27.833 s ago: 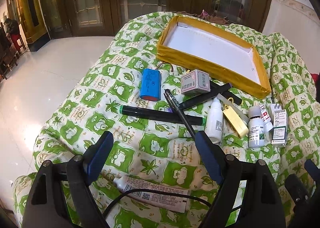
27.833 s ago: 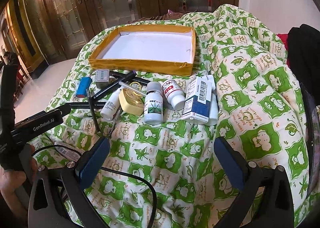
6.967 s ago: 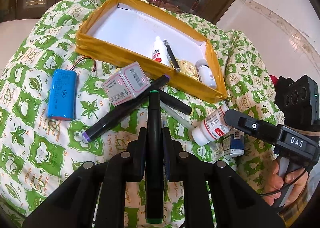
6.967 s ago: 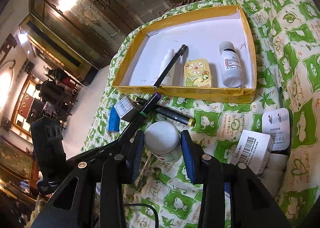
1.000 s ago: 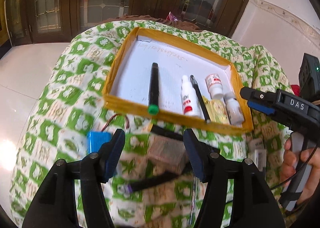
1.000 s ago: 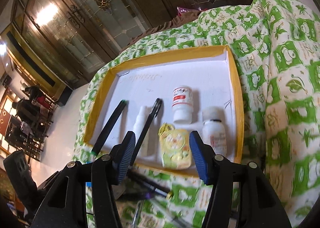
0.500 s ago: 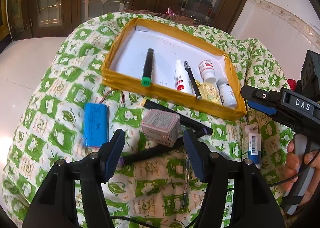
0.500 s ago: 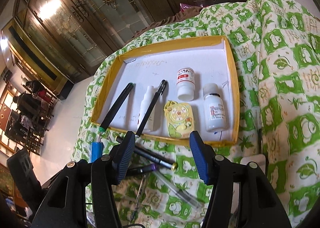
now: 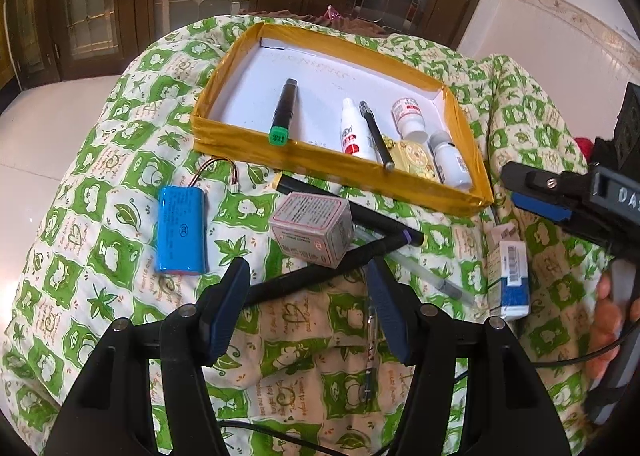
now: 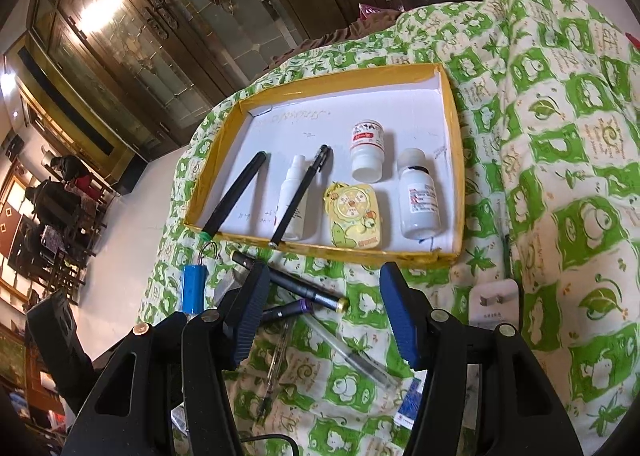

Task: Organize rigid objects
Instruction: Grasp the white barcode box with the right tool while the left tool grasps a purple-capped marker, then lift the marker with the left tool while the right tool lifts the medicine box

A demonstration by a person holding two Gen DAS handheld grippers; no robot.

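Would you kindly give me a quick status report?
Both grippers open, empty: left gripper, right gripper. Six items in tray. Grey box lies on crossed markers.

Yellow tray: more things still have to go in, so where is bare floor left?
In the yellow tray, bare floor lies left of the green-capped marker and along the far wall behind the two white bottles. The near right part is crowded.

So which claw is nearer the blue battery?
Left. The left claw hovers open just below-right of the battery. The right claw is off beyond the tray's far corner, well away.
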